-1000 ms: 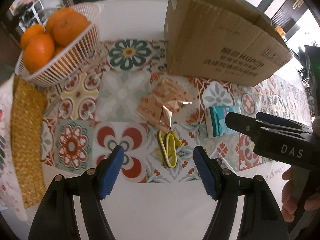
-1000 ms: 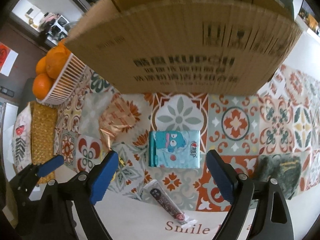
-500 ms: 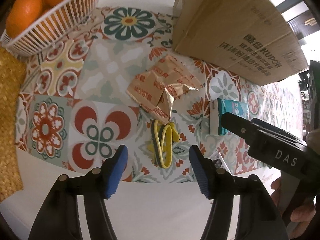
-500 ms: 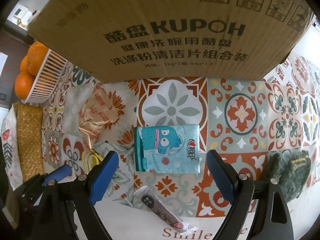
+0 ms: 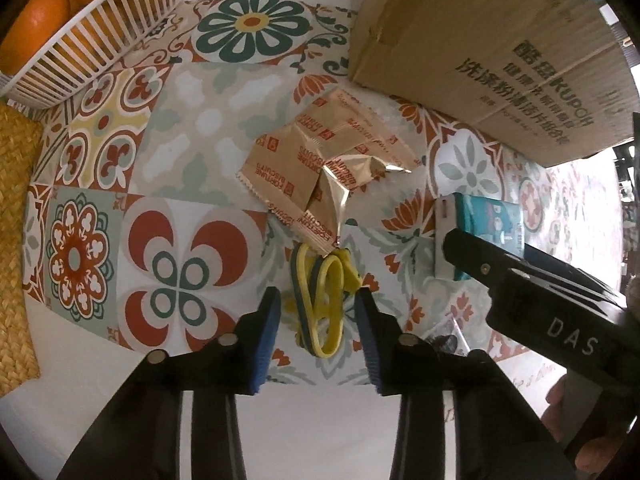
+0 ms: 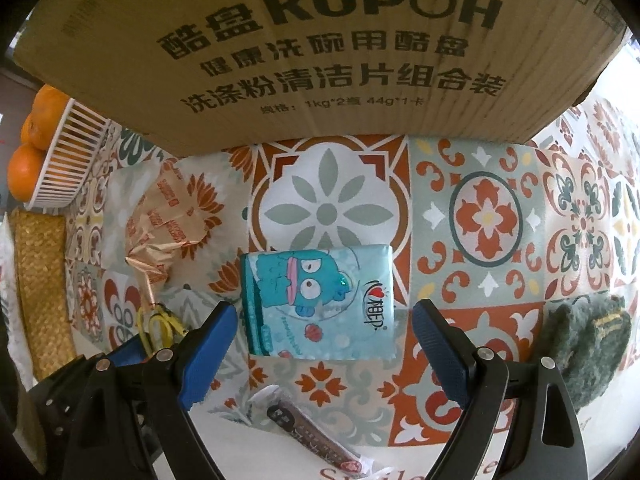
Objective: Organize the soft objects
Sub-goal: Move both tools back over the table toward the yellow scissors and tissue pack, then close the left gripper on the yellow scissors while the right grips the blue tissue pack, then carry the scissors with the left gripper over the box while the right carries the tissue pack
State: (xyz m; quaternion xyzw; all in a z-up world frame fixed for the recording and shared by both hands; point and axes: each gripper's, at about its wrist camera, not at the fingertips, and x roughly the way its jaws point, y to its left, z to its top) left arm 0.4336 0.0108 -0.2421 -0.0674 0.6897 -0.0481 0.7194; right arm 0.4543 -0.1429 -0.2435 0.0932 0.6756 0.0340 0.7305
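My left gripper [image 5: 316, 300] is open, its blue pads either side of a yellow and grey band bundle [image 5: 320, 300] lying on the patterned cloth. A gold biscuit wrapper [image 5: 324, 168] lies just beyond it. My right gripper [image 6: 324, 324] is open, its pads flanking the near end of a teal tissue pack [image 6: 320, 300]. The pack also shows in the left wrist view [image 5: 480, 232], partly hidden by the right gripper. The band bundle [image 6: 158, 328] and wrapper [image 6: 164, 216] show at left in the right wrist view.
A large cardboard box [image 6: 320, 48] stands behind the tissue pack. A white basket [image 5: 92, 52] of oranges is at far left, with a woven mat [image 5: 16, 240] below it. A dark green fuzzy thing [image 6: 584, 344] lies at right; a thin dark sachet [image 6: 316, 436] near the cloth's front edge.
Both grippers have moved forward and down toward the cloth. The left jaws have narrowed around the band bundle. The tissue pack now sits between the right pads.
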